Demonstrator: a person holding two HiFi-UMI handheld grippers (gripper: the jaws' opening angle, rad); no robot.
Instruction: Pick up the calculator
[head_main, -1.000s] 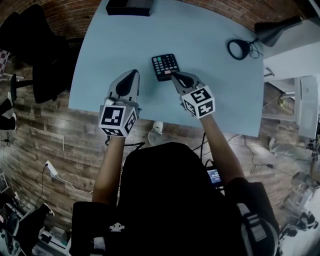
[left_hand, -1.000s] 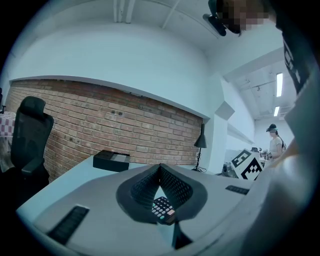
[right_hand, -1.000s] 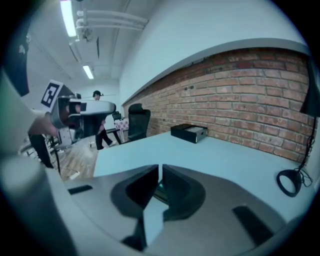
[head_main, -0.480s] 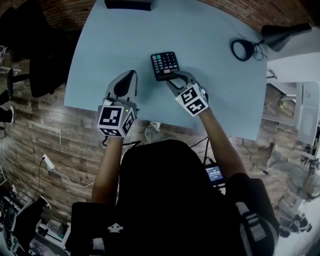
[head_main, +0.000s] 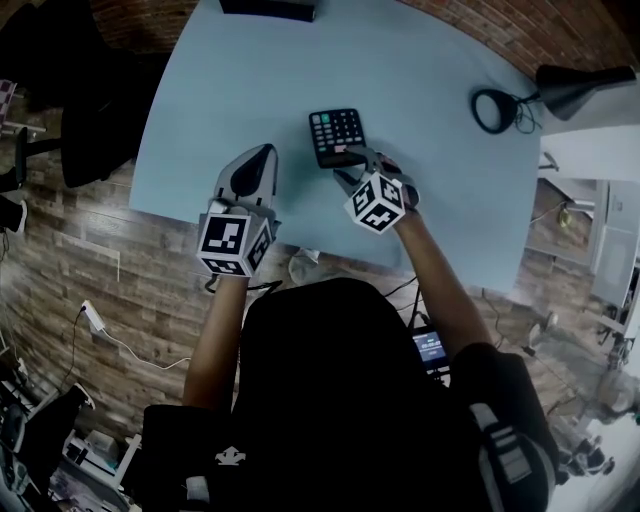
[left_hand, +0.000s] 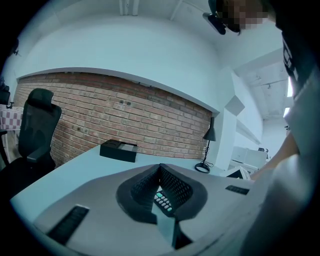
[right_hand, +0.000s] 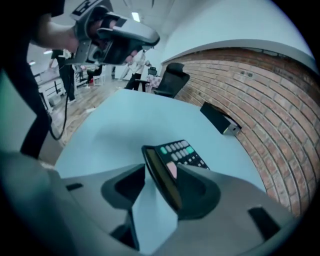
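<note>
Light-blue table (head_main: 250, 90) by a brick wall: one calculator (head_main: 336, 135) lies near its middle, its near edge between the jaws of the right gripper (head_main: 348, 166). They have just been opening and stand wide, not clamping. The left gripper (head_main: 262, 155) hovers nearby, jaws together, empty. Risk: closing on that thin edge alone could let the calculator pivot or skid. Count: two grippers, one black box (head_main: 268, 8), one lamp (head_main: 570, 85).

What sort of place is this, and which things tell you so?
Probably an office or workroom: a light blue desk by a red brick wall, a black high-backed office chair beside it, and a black desk lamp.
</note>
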